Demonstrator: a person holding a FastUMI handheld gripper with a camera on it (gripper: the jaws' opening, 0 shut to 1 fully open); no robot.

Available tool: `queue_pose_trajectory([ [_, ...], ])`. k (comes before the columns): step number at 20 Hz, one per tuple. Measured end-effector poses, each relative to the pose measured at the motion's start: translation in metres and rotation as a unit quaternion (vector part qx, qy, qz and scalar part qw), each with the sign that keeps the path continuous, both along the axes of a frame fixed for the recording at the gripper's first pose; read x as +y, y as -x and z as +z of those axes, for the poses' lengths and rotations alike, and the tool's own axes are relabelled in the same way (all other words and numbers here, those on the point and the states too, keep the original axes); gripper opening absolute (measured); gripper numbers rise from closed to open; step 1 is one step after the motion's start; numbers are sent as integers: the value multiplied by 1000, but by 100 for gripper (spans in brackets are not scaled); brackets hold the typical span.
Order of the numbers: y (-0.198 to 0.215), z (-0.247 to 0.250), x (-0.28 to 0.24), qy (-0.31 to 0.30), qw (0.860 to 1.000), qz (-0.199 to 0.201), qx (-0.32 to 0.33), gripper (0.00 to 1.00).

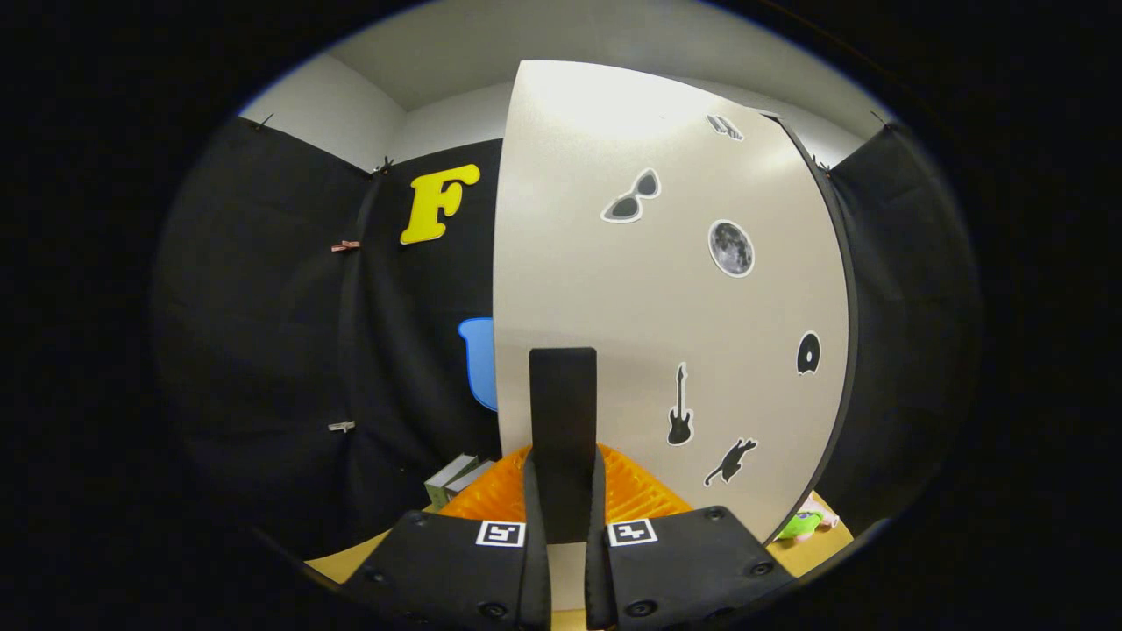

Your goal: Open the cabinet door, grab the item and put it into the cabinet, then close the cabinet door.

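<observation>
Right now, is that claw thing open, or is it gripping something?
Gripper: shut on the black door handle of the white cabinet door, one finger on each side.

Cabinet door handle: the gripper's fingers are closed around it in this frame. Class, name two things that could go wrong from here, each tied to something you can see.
1. The gripper clamps the black handle only near its lower end, so it may slip off as the cabinet door swings.
2. The orange ridged item lies close beside the door's lower edge; the door might knock it or the small boxes next to it.
</observation>
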State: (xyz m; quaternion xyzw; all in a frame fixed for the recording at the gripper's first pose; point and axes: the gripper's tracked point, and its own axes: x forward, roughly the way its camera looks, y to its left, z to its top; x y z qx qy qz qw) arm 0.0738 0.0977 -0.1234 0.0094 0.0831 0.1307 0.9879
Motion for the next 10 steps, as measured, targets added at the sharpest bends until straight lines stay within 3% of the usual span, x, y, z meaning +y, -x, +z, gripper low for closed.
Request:
queue_pose_trajectory([
  [10,25,8,-23,-31,993,110,14,19],
])
